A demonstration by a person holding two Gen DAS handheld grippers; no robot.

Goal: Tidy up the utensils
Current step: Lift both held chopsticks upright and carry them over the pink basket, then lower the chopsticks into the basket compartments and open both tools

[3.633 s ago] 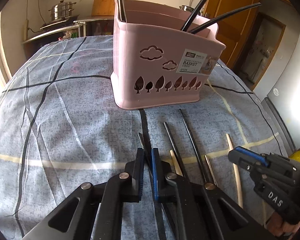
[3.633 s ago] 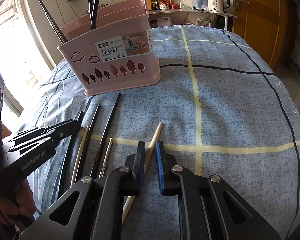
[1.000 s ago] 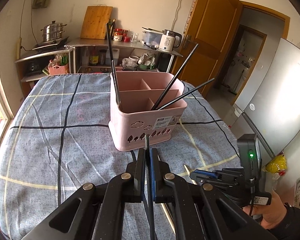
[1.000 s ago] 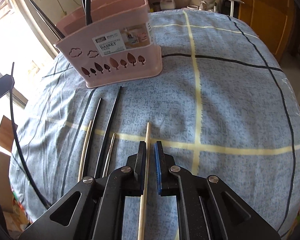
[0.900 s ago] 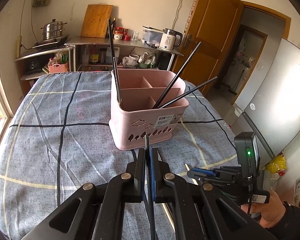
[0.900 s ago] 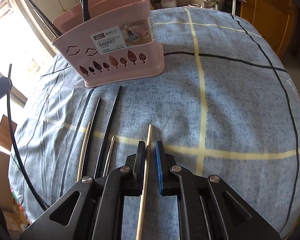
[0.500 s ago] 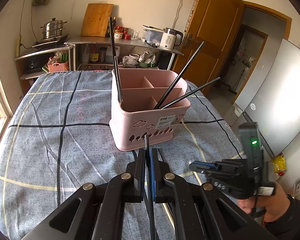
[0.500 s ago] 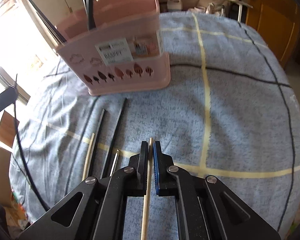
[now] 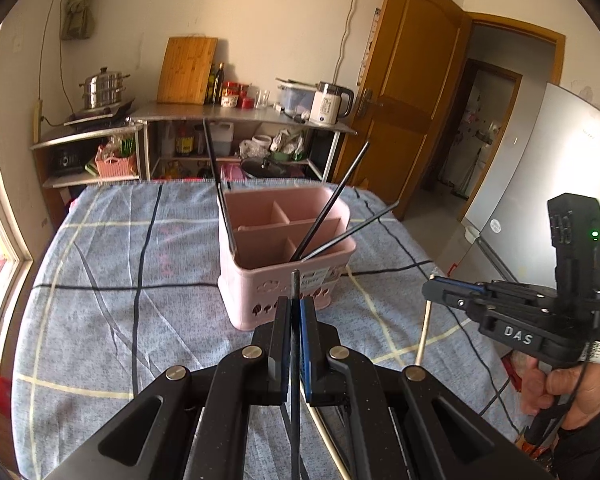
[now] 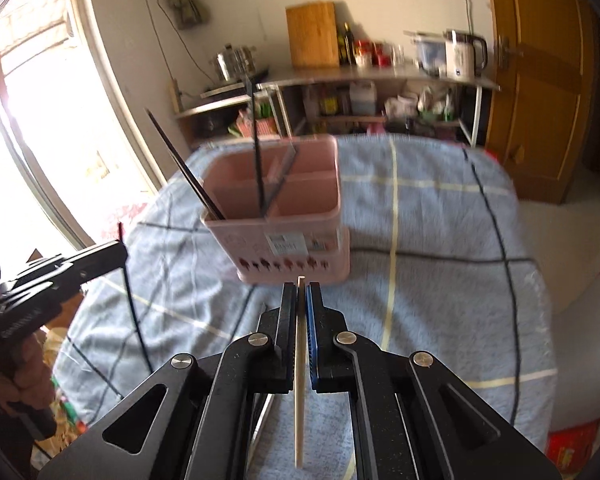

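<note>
A pink utensil basket point(image 9: 244, 284) point(image 10: 300, 216) with dividers stands on the blue checked tablecloth and holds three black chopsticks point(image 9: 332, 208). My left gripper point(image 9: 295, 304) is shut on a black chopstick point(image 9: 295, 360), held above the table in front of the basket. It also shows in the right wrist view point(image 10: 120, 252). My right gripper point(image 10: 301, 292) is shut on a light wooden chopstick point(image 10: 299, 380), raised in front of the basket. It also shows at the right of the left wrist view point(image 9: 430, 292), with the wooden stick point(image 9: 424, 328) hanging down.
A pale chopstick point(image 9: 328, 436) lies on the cloth under my left gripper. Shelves with a kettle point(image 9: 330, 104), a cutting board point(image 9: 186, 70) and pots stand behind the table. A wooden door point(image 9: 408, 92) is at the back right, a window at the left.
Both grippers have risen well above the table with their chopsticks. The right gripper has lifted the wooden chopstick off the cloth, and the basket now shows from above.
</note>
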